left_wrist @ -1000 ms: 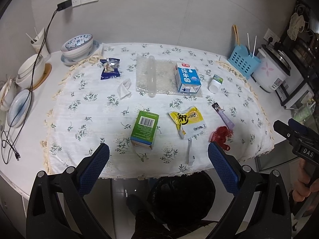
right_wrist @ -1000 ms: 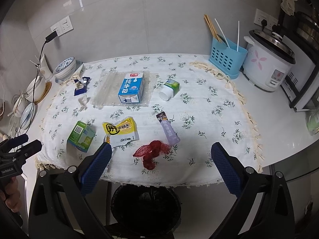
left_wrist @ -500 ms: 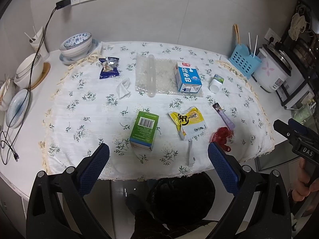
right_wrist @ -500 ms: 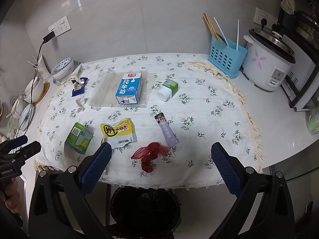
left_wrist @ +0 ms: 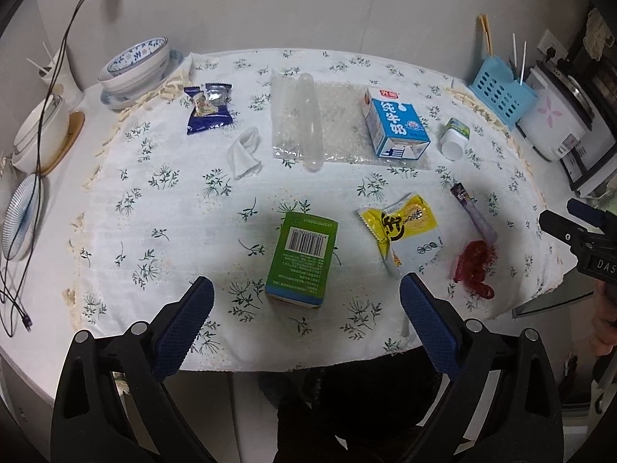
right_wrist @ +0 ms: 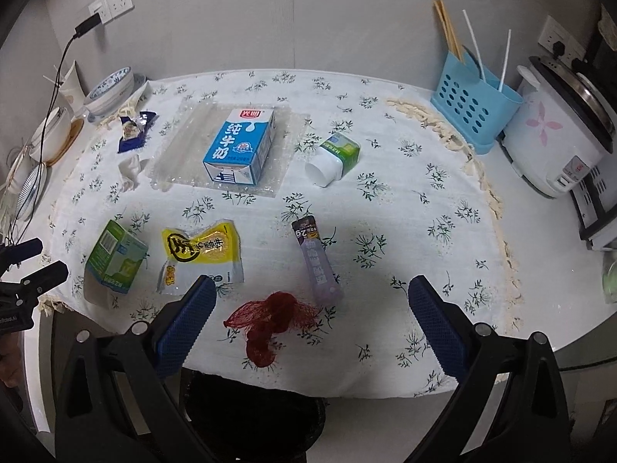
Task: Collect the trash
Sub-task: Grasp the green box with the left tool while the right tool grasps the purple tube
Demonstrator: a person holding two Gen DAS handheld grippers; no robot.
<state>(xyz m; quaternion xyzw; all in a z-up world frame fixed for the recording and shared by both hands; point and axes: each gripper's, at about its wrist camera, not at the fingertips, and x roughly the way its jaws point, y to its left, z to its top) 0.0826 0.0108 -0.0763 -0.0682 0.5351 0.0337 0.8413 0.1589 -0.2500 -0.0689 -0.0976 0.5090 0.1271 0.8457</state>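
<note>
Both grippers hover off the near edge of the table, nothing held. Left gripper (left_wrist: pixel 304 308): jaws spread wide, blue textured pads at bottom of its frame, empty gap between them. Right gripper (right_wrist: pixel 308 308): same, jaws wide apart and empty.

Trash is spread over the white floral tablecloth (left_wrist: pixel 173 200):
- green cardboard box with barcode (left_wrist: pixel 302 256), lying flat, centre of left view, just ahead of the left gripper's gap
- yellow and white crumpled snack wrapper (left_wrist: pixel 405 231), right of the box, apart from it
- purple narrow sachet (right_wrist: pixel 317 260), centre of right view, lying lengthwise
- red mesh net bag (right_wrist: pixel 270 318), bunched, lower centre of right view, touching or just beside the sachet's near end; sits nearest the right gripper's gap
- blue and white milk carton (right_wrist: pixel 241 146) on its side, on a clear plastic sheet (left_wrist: pixel 335 123), upper centre
- small white bottle with green label (right_wrist: pixel 333 158), tipped over, right of the carton
- dark blue snack packet (left_wrist: pixel 208 110), upper left of left view
- crumpled white tissue (left_wrist: pixel 245 152), just below that packet

Black trash bin (right_wrist: pixel 246 413) at bottom centre of right view, under the table edge, partly hidden by cloth.

Blue perforated utensil basket (right_wrist: pixel 474 112) and white rice cooker (right_wrist: pixel 555 142) upper right. Blue-patterned bowls (left_wrist: pixel 135 65) upper left.
</note>
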